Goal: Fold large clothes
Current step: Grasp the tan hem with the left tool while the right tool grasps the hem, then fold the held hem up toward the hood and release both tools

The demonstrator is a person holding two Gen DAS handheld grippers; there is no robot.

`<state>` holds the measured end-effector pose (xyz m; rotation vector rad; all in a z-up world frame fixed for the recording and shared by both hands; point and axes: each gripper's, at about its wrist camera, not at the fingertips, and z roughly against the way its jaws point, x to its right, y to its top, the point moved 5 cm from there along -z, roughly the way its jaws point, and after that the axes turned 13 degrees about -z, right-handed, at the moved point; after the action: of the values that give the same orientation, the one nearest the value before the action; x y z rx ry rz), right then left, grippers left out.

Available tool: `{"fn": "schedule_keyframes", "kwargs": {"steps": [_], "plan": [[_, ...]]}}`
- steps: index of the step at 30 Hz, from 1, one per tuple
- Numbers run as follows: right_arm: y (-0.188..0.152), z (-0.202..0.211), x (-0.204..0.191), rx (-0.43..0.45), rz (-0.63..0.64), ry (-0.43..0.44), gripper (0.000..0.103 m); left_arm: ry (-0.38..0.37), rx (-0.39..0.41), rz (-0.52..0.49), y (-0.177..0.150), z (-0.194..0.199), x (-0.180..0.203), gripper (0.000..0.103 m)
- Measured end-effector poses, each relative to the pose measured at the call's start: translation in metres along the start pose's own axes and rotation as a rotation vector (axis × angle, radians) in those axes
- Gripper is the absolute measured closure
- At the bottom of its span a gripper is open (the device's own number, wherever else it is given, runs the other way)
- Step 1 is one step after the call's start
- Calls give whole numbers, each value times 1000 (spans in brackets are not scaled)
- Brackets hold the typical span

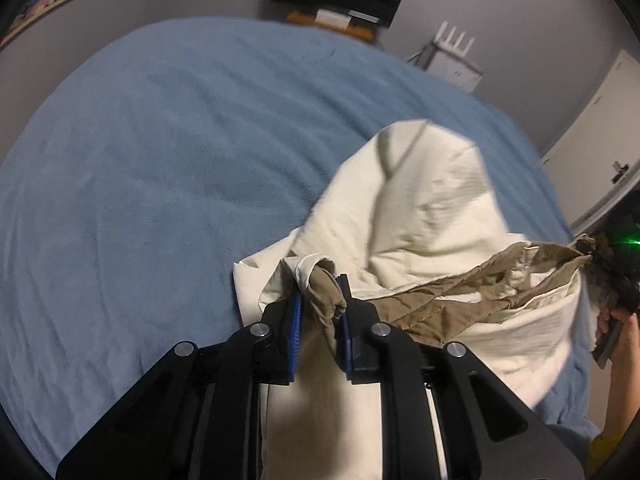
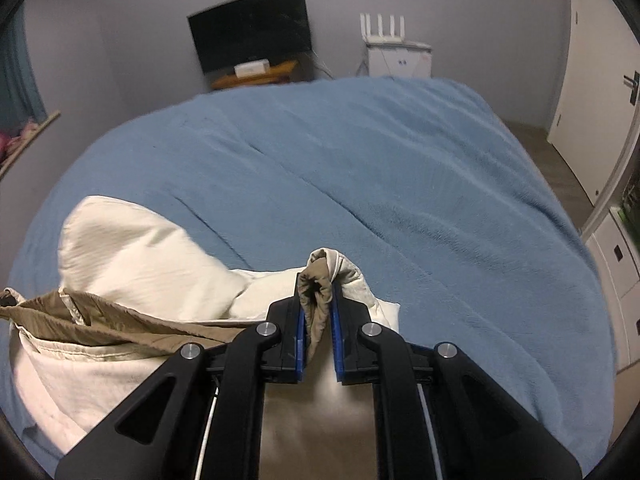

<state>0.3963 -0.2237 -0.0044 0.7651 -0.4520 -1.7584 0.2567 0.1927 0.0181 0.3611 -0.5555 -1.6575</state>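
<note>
A large garment, cream on one side and khaki on the other, lies bunched on a blue bedspread. My left gripper is shut on a khaki fold of its edge. That edge stretches right as a taut khaki band to the other gripper, held by a hand at the right border. In the right wrist view my right gripper is shut on a khaki and cream corner of the garment, whose bulk billows to the left over the blue bedspread.
A dark screen stands on a wooden stand beyond the bed. A white unit with a router sits beside it. White doors and cabinets line the right side, with bare floor between them and the bed.
</note>
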Motion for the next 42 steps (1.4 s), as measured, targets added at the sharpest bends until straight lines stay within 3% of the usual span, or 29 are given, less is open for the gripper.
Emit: {"fn": "schedule_keyframes", "kwargs": {"steps": [5,12,14,15,16,17,18,21,29,32,36,42], "plan": [[-7,-40,6,-34,-7,-50,95,12,-57,30,7,-42,-15,83],[-22,-73,10,-86,-2,-105,94,0,-66,55,8,-52,-19,77],[-23,-68,11,-83,-15,-89,90,-15,-47,61,7,-44,-16,67],[-24,-63,13,-87,-26,-71,84,-24,-30,60,6,-37,-13,53],[-25,-58,13,-89,-33,-51,74,-15,-10,58,5,-30,-10,24],[-25,-51,14,-88,-38,-29,55,7,18,54,5,-20,-8,15],[-25,-41,14,-71,-41,-14,48,3,72,47,4,-4,-4,10],[-32,-8,11,-21,-8,29,43,-41,130,23,-8,26,15,10],[-132,62,-8,-72,180,114,32,44,84,-230,-81,42,108,10],[-169,72,-10,-111,210,128,31,11,43,-290,-108,37,142,10],[-201,69,-13,-143,229,120,31,0,4,-299,-128,17,165,10],[-210,60,-28,-109,247,97,29,100,8,-344,-126,-11,178,6]]}}
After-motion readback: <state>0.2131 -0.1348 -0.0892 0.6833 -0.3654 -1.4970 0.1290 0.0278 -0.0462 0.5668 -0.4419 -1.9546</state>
